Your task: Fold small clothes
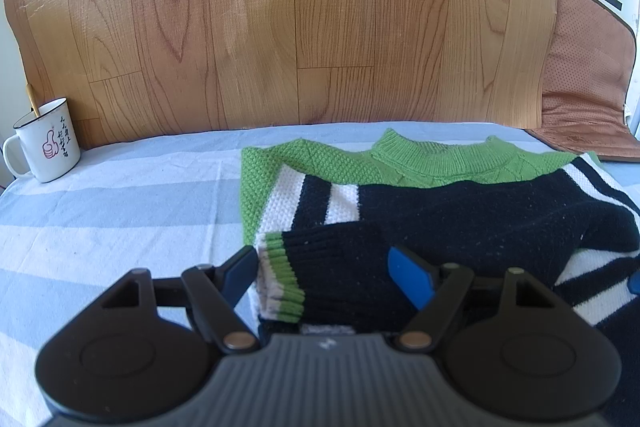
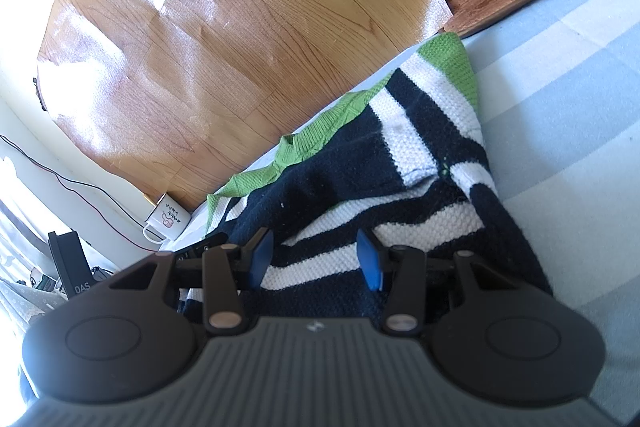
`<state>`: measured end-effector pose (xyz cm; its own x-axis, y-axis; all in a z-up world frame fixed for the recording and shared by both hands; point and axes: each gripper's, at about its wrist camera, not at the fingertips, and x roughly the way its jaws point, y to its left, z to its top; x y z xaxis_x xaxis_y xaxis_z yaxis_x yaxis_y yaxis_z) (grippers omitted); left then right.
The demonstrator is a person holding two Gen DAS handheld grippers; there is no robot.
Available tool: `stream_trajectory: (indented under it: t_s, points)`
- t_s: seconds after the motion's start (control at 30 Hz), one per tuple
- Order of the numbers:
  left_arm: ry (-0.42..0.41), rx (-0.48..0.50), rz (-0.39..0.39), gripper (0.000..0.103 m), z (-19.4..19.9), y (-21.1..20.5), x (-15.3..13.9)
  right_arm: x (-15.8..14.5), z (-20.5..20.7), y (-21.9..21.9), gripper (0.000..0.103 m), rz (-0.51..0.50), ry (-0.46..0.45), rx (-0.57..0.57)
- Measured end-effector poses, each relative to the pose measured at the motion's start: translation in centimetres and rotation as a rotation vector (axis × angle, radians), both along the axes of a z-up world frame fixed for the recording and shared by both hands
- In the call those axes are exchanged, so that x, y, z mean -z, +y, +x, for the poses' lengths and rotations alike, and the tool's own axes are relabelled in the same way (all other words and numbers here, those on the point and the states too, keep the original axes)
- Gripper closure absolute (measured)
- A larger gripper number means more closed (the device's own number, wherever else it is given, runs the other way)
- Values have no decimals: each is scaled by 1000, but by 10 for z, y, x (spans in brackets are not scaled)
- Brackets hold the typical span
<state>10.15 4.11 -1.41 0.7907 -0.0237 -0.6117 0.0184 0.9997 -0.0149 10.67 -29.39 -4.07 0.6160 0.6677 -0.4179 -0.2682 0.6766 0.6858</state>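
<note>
A bed (image 1: 100,195) covered with a pale blue and white striped sheet was seen, with a wood-grain board (image 1: 280,19) standing behind it at twelve o'clock. A small knitted sweater (image 1: 460,203) in green, white and black lay flat on the sheet, its green collar turned toward the board. Both sleeves appeared to have been folded inward across the chest, so the task was judged to be partly done; the fold of the body from hem to collar was judged to be left.

In the left wrist view, a sleeve cuff (image 1: 282,279) with green ribbing was seen between the jaws of the left gripper (image 1: 328,279), which pointed downward toward the sheet. The jaws were held wide, and the left pad stood just beside the cuff; whether the cuff was pressed could not be told.

In the right wrist view, the right gripper (image 2: 316,259) was tilted down over the striped lower body (image 2: 392,227) of the sweater, its jaws about half apart. Cloth was seen between the blue pads (image 2: 370,261), but a grip on it could not be confirmed.

A white mug (image 1: 44,147) stood at nine o'clock, well apart from the sweater.
</note>
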Motion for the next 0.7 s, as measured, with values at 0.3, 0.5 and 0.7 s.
stream_trajectory:
  t_s: [0.3,0.5,0.7]
  points:
    - [2,3,-1,29,1,0,0,-1,0,0,54,-4,-1,0]
    - [52,-16,-74,18,14,12,4,-3,2,9,54,-74,-15,24]
    - [62,2,-243,26,-27,42,-12,-40,-40,8,51,-172,-77,-15]
